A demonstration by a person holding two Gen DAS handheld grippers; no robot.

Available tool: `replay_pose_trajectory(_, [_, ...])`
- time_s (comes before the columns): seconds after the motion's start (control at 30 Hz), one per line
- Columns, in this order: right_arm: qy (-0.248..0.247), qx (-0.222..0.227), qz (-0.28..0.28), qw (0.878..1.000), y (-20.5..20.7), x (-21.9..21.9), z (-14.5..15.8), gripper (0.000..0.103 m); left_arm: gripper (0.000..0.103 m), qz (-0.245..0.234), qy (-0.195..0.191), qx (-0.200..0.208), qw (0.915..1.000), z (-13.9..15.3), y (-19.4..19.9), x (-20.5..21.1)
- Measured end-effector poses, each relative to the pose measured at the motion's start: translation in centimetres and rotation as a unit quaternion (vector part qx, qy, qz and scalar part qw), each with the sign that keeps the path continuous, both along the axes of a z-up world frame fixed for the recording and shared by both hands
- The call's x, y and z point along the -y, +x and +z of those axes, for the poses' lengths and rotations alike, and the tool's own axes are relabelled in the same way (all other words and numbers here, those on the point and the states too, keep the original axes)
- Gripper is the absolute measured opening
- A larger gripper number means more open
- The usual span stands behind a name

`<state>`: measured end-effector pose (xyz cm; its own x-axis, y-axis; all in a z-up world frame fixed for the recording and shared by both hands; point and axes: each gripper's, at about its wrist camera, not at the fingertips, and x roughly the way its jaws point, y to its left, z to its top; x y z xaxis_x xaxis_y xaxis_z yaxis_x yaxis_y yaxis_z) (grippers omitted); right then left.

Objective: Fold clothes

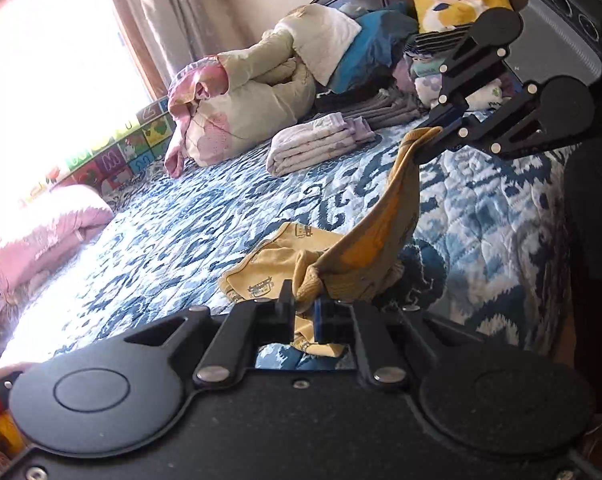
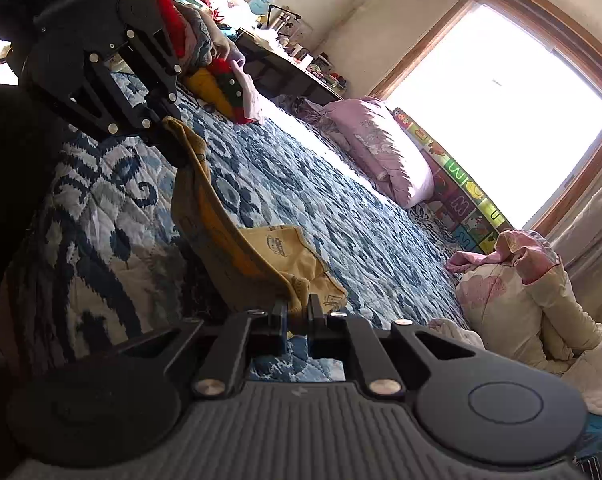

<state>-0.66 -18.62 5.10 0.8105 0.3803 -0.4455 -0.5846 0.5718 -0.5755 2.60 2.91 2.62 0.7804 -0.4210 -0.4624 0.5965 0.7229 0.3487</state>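
Observation:
A small yellow garment [image 1: 373,224] with printed pictures hangs stretched between both grippers above the blue patterned bedspread [image 1: 189,220]. My left gripper [image 1: 304,312] is shut on one ribbed corner of it. My right gripper [image 1: 425,142] shows at the upper right of the left wrist view, pinching the other corner. In the right wrist view my right gripper [image 2: 297,312] is shut on the yellow garment [image 2: 237,248], and my left gripper [image 2: 165,130] holds the far corner at the upper left. The garment's lower part still lies on the bedspread [image 2: 309,200].
A folded pale lilac stack [image 1: 317,144] lies on the bed, with a rolled quilt [image 1: 253,108] and piled clothes [image 1: 381,48] behind it. A pink pillow [image 1: 49,236] lies by the bright window [image 2: 497,112]. A heap of clothes [image 2: 217,76] sits near a dark desk [image 2: 285,68].

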Motion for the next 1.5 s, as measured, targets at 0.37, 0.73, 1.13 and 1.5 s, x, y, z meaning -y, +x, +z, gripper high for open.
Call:
replay_pose_trajectory(0.37, [0.026,-0.124,-0.010,0.992,16.3,0.5,1.2,0.010,0.007,0.011,-0.043,-0.099,0.9941,0.8,13.3,-1.0])
replay_pose_trajectory(0.73, [0.056,-0.207,-0.033,0.976,25.2,0.1,-3.1,0.010,0.007,0.016,-0.034,-0.161,0.9863,-2.7,21.8,-1.3])
replay_pose_trajectory(1.13, [0.378,-0.273,-0.181,0.866,26.7,8.1,-5.4,0.048,0.033,0.195,-0.307,-0.216,0.9063,-4.5,19.3,-5.3])
replay_pose_trajectory(1.5, [0.318,-0.248,-0.171,0.899,16.9,2.1,-11.5,0.037,0.033,0.218,-0.202,-0.224,0.9282,-7.9,13.3,-0.2])
